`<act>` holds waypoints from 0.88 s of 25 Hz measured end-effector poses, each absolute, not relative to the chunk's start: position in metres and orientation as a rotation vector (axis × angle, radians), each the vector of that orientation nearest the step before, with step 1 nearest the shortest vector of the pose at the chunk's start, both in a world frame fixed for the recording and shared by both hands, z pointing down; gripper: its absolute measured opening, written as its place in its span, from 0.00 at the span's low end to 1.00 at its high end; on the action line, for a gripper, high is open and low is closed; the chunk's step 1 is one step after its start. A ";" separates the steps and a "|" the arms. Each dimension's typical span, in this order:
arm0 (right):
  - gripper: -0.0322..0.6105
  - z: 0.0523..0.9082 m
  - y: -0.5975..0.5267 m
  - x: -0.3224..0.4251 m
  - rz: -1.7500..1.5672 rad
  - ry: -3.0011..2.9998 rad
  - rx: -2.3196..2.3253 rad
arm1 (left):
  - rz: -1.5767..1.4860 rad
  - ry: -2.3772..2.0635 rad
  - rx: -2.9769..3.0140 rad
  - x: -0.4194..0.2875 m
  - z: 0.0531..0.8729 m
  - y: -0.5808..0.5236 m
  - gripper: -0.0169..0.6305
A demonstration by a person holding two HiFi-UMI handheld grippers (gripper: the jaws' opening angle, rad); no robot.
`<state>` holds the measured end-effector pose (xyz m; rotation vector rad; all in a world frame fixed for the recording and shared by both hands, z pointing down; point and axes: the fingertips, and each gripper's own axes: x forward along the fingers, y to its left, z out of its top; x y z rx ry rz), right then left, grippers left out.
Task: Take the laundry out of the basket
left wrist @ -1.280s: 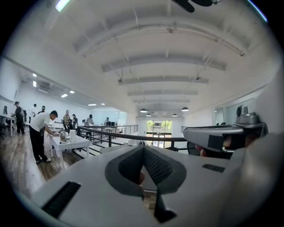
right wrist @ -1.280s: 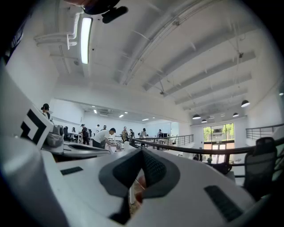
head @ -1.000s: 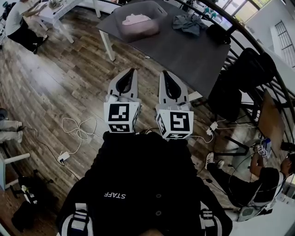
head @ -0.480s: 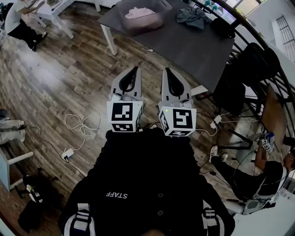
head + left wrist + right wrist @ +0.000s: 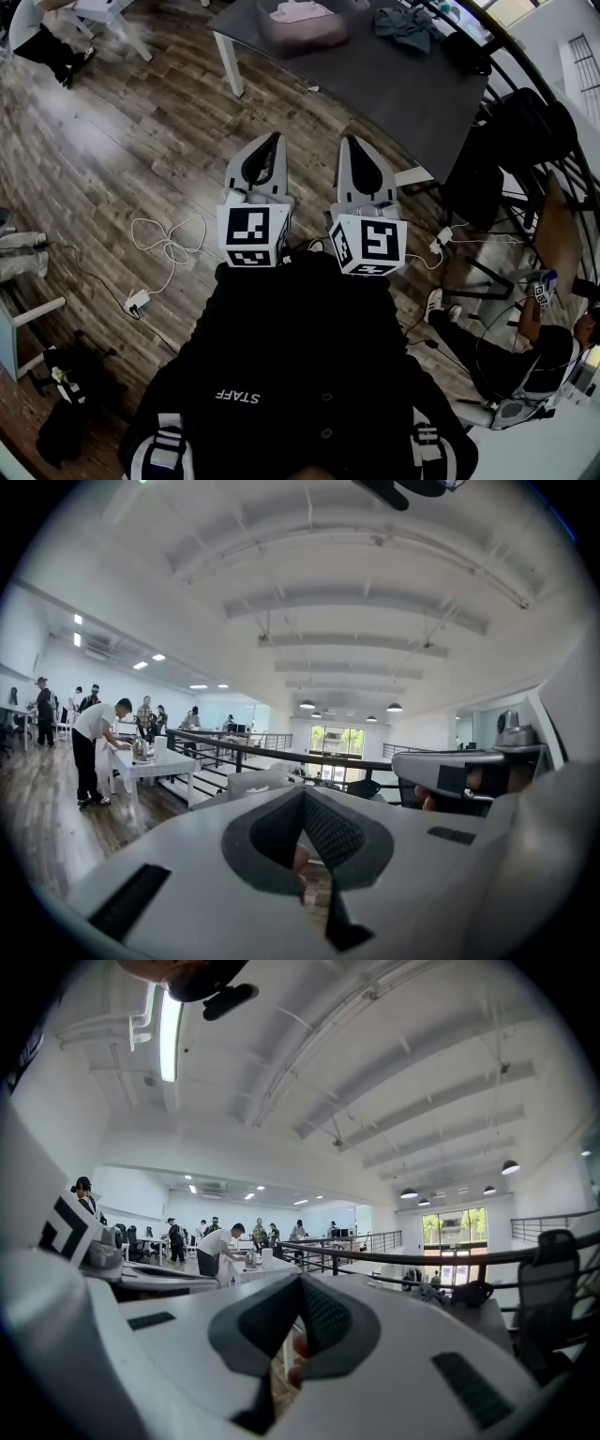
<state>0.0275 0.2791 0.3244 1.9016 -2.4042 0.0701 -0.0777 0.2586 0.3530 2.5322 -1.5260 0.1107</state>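
The left gripper (image 5: 272,142) and right gripper (image 5: 351,142) are held side by side against the person's chest, both pointing toward 12 o'clock. Each has its jaws fully closed, tips meeting, with nothing between them. The basket (image 5: 323,37) sits on the dark bench (image 5: 394,89) at 12 o'clock, well apart from both grippers, with pink laundry (image 5: 300,11) inside. A grey-blue garment (image 5: 405,23) lies on the bench at 1 o'clock, beside the basket.
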 end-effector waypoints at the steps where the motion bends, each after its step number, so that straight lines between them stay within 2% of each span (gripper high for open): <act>1: 0.07 0.327 0.277 0.023 0.076 -2.404 1.898 | 0.109 -1.531 2.515 -0.086 0.356 0.258 0.02; 9: 0.07 0.331 0.256 -0.016 0.072 -2.448 1.825 | 0.070 -1.575 2.434 -0.129 0.364 0.242 0.02; 22: 0.07 0.353 0.170 0.012 0.135 -2.456 1.889 | 0.125 -1.657 2.382 -0.136 0.387 0.169 0.02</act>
